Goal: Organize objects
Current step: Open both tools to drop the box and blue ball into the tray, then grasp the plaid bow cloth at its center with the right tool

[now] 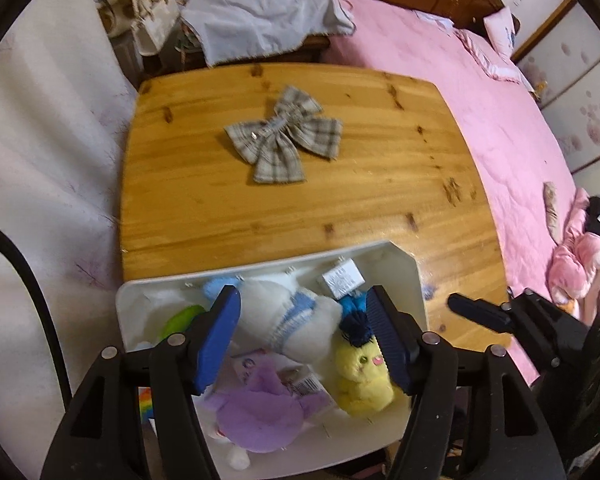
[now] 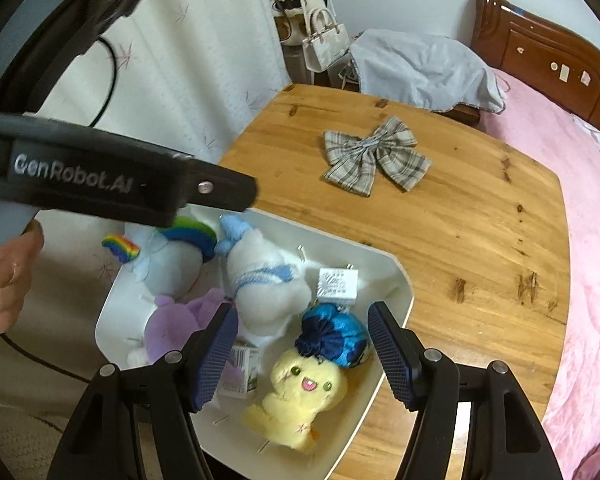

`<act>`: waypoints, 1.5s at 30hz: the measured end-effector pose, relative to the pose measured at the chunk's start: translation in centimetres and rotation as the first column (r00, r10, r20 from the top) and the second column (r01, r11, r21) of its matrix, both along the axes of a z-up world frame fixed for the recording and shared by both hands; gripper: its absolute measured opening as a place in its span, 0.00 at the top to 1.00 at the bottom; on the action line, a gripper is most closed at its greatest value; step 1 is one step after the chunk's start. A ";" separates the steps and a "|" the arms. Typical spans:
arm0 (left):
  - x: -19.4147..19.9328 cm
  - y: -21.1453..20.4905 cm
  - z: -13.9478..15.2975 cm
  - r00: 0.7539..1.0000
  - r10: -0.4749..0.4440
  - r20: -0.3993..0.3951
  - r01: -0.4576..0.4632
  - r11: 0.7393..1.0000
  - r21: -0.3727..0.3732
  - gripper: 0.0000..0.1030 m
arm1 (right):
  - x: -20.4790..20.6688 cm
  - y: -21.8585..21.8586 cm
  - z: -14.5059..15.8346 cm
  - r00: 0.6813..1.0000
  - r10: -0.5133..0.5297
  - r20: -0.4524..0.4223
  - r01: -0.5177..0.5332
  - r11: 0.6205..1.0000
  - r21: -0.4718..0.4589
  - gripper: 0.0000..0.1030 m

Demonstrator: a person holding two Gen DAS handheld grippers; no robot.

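A white bin sits at the near left corner of the wooden table. It holds a yellow plush with a blue hat, a white and blue plush, a purple plush and a rainbow plush. A grey plaid bow lies alone on the table beyond the bin. My left gripper is open and empty above the bin. My right gripper is open and empty above the yellow plush.
A pink bed runs along the table's right side. A white curtain hangs at the left. A nightstand covered by grey cloth and a white handbag stand behind the table.
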State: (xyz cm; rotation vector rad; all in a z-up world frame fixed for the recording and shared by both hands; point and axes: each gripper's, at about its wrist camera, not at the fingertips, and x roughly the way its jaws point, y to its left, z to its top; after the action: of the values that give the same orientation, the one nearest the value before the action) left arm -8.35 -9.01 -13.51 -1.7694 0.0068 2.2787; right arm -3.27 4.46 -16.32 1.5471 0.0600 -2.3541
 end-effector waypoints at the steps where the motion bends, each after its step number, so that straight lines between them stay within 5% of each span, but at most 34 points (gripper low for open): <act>1: -0.1 -0.1 0.2 1.000 0.004 -0.012 -0.004 1.000 -0.010 0.33 | -0.2 0.2 0.1 1.000 -0.004 -0.006 0.004 1.000 0.005 0.34; 8: -0.3 -0.9 0.5 0.997 0.025 -0.066 -0.029 0.998 -0.061 0.33 | -3.9 2.0 1.1 0.997 -0.076 -0.032 0.077 0.997 0.022 0.34; 20: -0.2 -2.9 1.0 0.991 0.052 -0.120 -0.063 0.994 -0.094 0.33 | -14.6 3.8 -0.1 0.953 -0.276 0.124 0.289 0.951 -0.111 0.34; 28: -0.6 -3.7 1.1 0.989 0.059 -0.134 -0.069 0.995 -0.070 0.33 | -21.8 3.4 -4.6 0.898 -0.369 0.240 0.407 0.903 -0.136 0.34; 40: -0.6 -6.1 -0.7 0.991 0.083 -0.100 -0.091 0.993 -0.077 0.33 | -28.6 3.6 -14.0 0.747 -0.544 0.381 0.601 0.798 -0.039 0.34; 45: -0.7 -7.0 -1.3 0.992 0.097 -0.082 -0.104 0.991 -0.079 0.33 | -29.8 2.8 -15.4 0.731 -0.568 0.378 0.616 0.788 -0.008 0.34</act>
State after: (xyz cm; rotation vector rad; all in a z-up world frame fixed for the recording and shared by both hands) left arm -9.02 -16.06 -14.85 -1.7572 0.0282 2.4513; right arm -33.05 7.22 -31.72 2.1366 -0.7829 -2.3741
